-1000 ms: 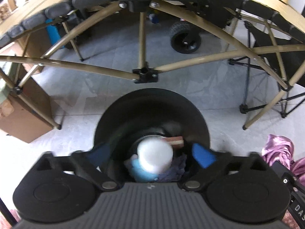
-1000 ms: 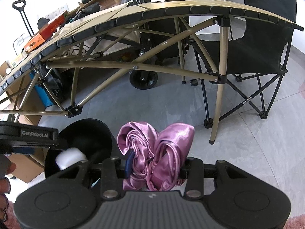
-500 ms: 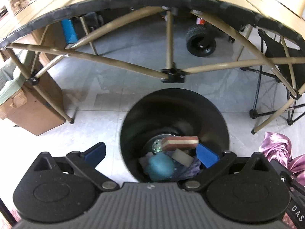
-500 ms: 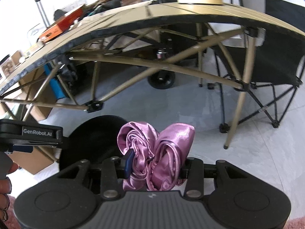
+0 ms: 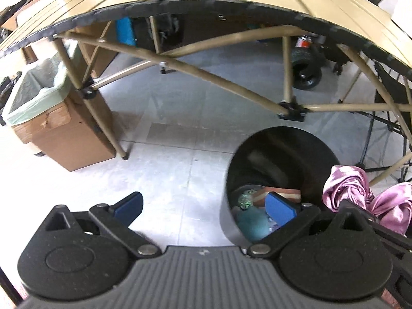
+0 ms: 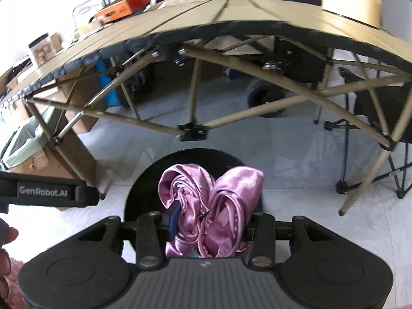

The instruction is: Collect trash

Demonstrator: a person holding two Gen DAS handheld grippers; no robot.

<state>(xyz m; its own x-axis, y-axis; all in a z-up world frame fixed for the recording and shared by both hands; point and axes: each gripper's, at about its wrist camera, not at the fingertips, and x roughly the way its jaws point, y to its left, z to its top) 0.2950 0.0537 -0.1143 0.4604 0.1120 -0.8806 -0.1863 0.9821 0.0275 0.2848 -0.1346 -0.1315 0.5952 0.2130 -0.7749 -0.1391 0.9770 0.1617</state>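
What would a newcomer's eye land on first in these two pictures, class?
The shiny pink satin cloth bunched in the right tongs, directly over the black bin. Next, the bin's jumble of trash beside the open, empty left tongs, under the tan folding table.

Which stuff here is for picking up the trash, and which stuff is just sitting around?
For the job:
- round black trash bin
- crumpled shiny pink cloth, clamped in the right gripper
- left gripper, open and empty

Just lying about:
- tan folding table
- brown cardboard box with a green liner
- black folding chair
- orange box on the table
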